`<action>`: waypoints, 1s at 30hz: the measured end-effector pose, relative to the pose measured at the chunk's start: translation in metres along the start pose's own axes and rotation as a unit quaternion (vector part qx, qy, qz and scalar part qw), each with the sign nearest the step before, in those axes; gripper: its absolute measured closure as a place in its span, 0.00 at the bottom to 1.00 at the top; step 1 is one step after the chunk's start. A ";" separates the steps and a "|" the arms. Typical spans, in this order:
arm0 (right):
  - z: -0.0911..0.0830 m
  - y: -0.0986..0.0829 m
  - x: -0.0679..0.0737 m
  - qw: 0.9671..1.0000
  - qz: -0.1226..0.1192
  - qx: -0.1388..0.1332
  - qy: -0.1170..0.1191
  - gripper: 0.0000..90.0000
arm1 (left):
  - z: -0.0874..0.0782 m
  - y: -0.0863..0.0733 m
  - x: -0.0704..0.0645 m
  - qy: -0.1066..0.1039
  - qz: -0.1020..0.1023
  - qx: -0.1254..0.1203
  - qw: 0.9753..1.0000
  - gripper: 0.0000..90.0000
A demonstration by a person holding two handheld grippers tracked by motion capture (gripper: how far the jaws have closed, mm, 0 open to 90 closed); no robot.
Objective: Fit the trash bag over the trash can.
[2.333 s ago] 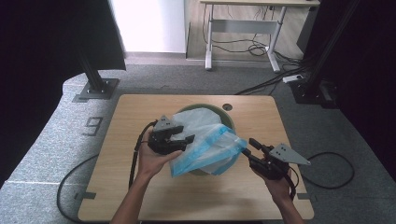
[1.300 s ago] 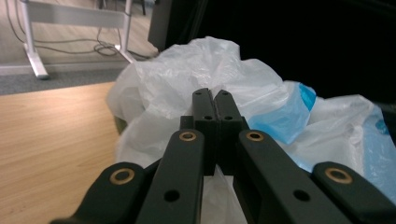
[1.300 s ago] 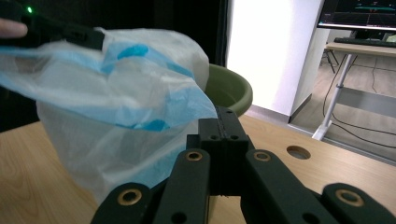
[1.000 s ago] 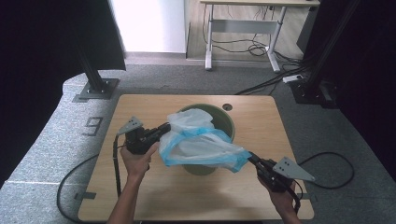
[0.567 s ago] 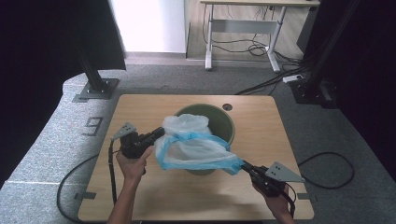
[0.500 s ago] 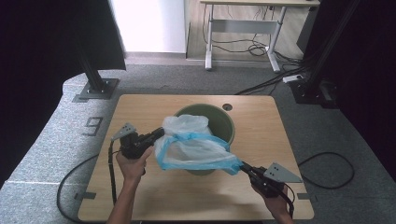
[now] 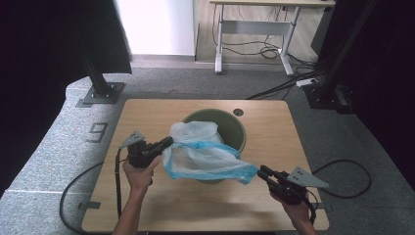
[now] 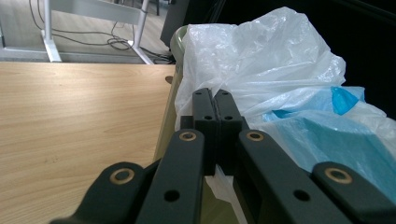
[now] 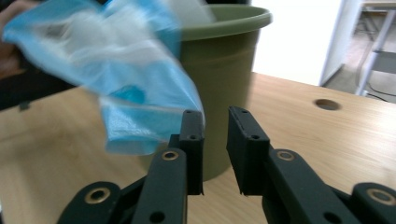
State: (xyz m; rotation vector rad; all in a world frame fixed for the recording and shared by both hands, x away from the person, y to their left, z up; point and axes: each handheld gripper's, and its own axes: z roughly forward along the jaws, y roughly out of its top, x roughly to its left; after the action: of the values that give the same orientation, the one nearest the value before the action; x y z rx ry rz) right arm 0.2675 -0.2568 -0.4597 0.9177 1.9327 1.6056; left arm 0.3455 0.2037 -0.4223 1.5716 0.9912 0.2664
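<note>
Crinkled translucent plastic bag [image 7: 205,154] drapes round green bucket [image 7: 234,128]

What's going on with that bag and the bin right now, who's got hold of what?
A person is fitting a blue-and-clear plastic bag over a green bin on the wooden table. The left gripper is shut on the bag's edge beside the bin's rim. The right gripper has its jaws apart with nothing between them; the bag's blue corner hangs just off its tip. The bag lies spread across the bin's mouth, not yet tucked around the rim.
</note>
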 end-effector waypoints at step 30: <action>0.063 0.022 0.012 0.996 0.029 0.021 0.082 0.56 | 0.001 0.000 -0.006 -0.013 0.003 0.003 1.000 1.00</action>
State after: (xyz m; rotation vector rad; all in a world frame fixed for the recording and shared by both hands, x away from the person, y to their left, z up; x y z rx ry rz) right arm 0.3093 -0.2037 -0.4508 0.8901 2.0748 1.7285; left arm 0.3423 0.1984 -0.4205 1.5805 0.9692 0.2466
